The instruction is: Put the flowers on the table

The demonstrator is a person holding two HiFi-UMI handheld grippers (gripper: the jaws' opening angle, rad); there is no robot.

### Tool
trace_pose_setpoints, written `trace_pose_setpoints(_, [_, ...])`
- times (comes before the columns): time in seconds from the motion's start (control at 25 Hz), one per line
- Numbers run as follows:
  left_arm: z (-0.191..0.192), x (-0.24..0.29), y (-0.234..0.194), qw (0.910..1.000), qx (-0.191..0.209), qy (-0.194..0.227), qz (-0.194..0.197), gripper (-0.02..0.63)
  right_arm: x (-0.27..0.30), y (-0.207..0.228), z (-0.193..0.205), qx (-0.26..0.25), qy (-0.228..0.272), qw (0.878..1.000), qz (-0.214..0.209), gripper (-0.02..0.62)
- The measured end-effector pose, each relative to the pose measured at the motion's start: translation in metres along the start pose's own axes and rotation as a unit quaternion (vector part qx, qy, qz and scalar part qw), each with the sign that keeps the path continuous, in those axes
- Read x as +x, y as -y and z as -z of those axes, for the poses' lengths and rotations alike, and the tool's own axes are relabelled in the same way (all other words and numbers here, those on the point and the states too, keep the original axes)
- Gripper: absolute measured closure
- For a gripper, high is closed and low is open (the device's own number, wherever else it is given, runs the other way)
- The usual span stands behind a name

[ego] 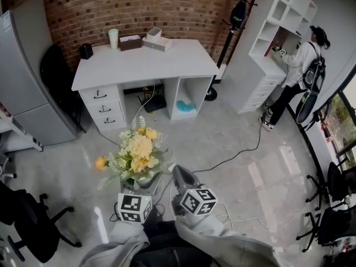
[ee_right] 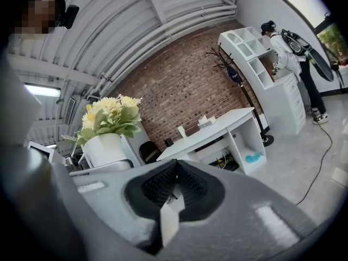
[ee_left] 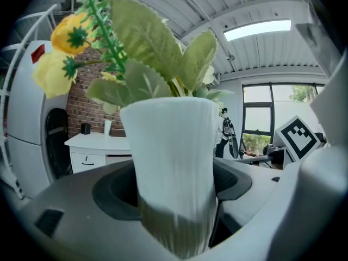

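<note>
The flowers (ego: 138, 151), a yellow and green bunch, stand upright in a white ribbed vase (ee_left: 173, 162). They are held over the grey floor (ego: 245, 166), well short of the table (ego: 183, 60) and out in front of its drawers. The left gripper (ego: 140, 187) points toward the table, and its 2 jaws are clamped on the vase's lower body, 1 on each side. The right gripper (ego: 181, 178) is held just beside it, on the side toward the table's open shelf. It also aims at the table, and its 2 jaws are pressed together with nothing between them. Both grippers sit low and close together ahead of the person's grey sleeves (ego: 119, 246). Another person (ego: 300, 65) stands at a white shelf unit (ego: 278, 15) to the right of the table.
</note>
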State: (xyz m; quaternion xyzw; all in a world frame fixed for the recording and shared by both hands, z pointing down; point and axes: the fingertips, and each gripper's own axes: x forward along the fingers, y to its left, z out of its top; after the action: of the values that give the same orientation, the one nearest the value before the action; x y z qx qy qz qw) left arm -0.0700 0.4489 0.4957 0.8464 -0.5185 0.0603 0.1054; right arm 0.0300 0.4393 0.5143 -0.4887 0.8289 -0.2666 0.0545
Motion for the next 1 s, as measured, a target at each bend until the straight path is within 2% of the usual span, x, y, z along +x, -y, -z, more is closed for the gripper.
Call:
trace_pose_setpoints(0.56, [-0.052, 0.104, -0.102, 0.9999, 0.013, -0.001, 0.01, 0.232, 0.129, 0.023, -0.057, 0.001, 0.011, 1.0, 0.028, 0.595])
trace_pose_setpoints(1.0, [-0.062, 0.147, -0.176, 0.9996, 0.014, -0.008, 0.023, 0.232, 0.214, 0.019, -0.057, 0.004, -0.004, 0.999, 0.046, 0.597])
